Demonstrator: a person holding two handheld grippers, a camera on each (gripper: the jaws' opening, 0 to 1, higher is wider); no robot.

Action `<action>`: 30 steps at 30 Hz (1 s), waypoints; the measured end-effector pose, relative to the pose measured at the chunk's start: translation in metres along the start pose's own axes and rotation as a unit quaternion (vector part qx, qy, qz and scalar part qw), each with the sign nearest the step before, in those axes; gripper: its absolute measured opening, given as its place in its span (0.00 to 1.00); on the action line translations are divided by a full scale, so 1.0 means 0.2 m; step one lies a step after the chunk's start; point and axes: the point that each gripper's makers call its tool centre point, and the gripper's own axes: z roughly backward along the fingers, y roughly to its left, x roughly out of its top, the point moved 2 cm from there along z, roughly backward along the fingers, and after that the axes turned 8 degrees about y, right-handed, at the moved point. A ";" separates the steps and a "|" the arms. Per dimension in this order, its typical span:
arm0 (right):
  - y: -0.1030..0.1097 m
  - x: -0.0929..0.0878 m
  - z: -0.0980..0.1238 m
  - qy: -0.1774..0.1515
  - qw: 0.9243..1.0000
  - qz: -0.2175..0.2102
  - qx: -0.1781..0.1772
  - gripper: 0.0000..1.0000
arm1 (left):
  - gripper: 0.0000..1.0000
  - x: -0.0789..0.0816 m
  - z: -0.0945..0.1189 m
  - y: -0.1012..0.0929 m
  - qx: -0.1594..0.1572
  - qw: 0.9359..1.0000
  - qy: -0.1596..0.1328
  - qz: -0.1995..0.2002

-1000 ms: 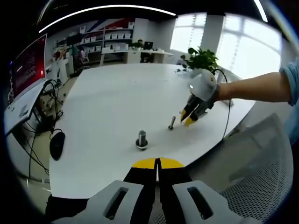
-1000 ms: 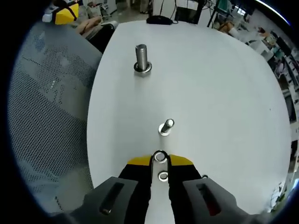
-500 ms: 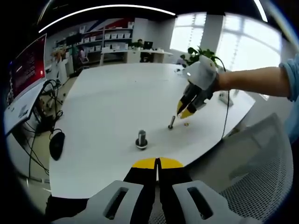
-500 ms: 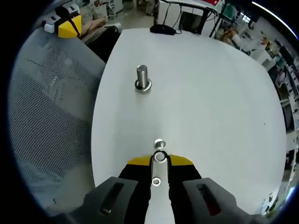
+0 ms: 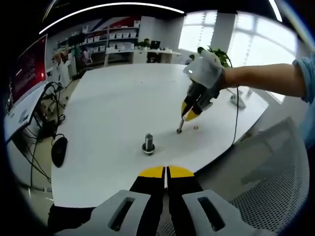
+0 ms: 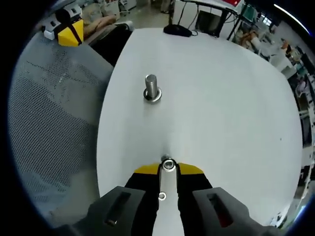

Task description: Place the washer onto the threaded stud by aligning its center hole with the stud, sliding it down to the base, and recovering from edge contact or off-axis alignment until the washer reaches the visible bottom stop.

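Right gripper (image 6: 168, 166) has its yellow tips pinched on the washer (image 6: 169, 165), held above the white table (image 6: 221, 108) right over the small threaded stud (image 5: 180, 128); from the left gripper view the tips sit just above that stud's top. A bigger stud (image 6: 151, 88) with a washer at its base stands well apart. Left gripper (image 5: 166, 172) hangs back at the table edge, jaws closed, holding nothing.
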 end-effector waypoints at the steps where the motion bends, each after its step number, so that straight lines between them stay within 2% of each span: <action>1: 0.00 0.00 0.00 0.002 1.000 0.002 0.002 0.13 | 0.00 0.00 0.00 0.00 0.000 1.000 0.000 0.000; 10: -0.01 -0.01 -0.05 0.016 1.000 0.001 0.008 0.13 | 0.00 0.00 0.00 0.00 0.000 1.000 -0.004 0.001; 23: 0.01 -0.03 -0.21 0.040 0.999 0.000 0.022 0.13 | 0.00 0.00 0.00 0.00 0.000 1.000 -0.003 0.003; 30: 0.01 -0.03 -0.25 0.044 0.999 0.003 0.027 0.13 | 0.00 0.00 0.00 0.01 0.001 1.000 -0.002 0.007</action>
